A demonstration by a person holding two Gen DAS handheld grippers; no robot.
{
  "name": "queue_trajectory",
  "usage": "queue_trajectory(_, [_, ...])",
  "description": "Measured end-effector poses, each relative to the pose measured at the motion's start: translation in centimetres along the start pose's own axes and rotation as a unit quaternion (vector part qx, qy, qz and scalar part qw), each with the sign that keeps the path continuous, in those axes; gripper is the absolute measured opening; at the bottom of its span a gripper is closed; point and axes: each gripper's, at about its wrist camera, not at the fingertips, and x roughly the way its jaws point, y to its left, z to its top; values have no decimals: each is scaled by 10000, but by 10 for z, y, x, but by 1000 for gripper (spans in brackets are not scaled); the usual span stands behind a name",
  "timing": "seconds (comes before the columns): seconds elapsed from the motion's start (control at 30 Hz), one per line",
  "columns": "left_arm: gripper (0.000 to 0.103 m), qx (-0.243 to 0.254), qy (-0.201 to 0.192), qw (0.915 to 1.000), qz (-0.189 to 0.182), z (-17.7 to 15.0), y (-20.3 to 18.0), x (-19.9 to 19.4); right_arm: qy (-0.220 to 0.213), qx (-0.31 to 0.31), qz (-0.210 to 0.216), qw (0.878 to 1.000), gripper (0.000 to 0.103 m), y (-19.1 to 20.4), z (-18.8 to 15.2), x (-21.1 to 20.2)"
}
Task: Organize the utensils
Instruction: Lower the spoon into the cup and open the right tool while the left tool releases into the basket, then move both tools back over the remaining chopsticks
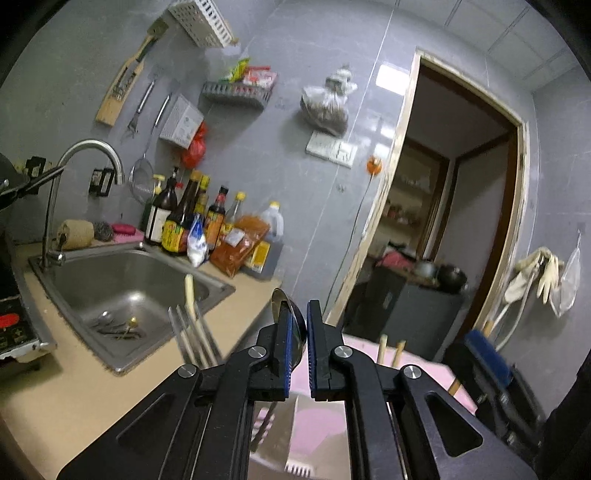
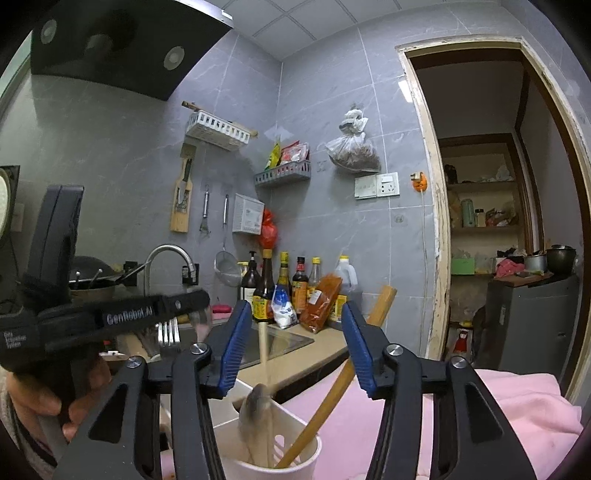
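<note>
now | left tongs (image 1: 299, 325) pinching spoon (image 1: 286, 314), bowl up, upright | right tongs (image 2: 295, 325) spread

Grey marbled tiles (image 2: 332, 92) cover the walls, under a white panelled ceiling (image 2: 314, 22). A black hood (image 2: 110, 48) hangs at upper left. On the wall are a white basket (image 2: 218, 129), a grey rack (image 2: 282, 173) of packets, a hanging bag (image 2: 354, 151), a strainer (image 2: 226, 269) and a socket plate (image 2: 376, 185). A beige surface (image 1: 74, 398) carries a steel sink (image 1: 122, 288) with a curved tap (image 1: 88, 155), and bottles (image 2: 288, 284) stand against the wall behind it. To the right, a wood-framed doorway (image 2: 428, 184) opens onto a dim room with shelves (image 2: 480, 206) and a dark cabinet (image 2: 528, 325). Light glares off the tiles.
</note>
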Motion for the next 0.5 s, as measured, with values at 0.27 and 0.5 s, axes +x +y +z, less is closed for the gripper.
queue_trajectory(0.27, [27, 256, 351, 9989, 176, -11, 2, -13, -80, 27, -38, 10000, 68, 0, 11, -15])
queue_trajectory(0.5, [55, 527, 169, 9973, 475, -11, -14, -31, -143, 99, -458, 9988, 84, -11, 23, -43])
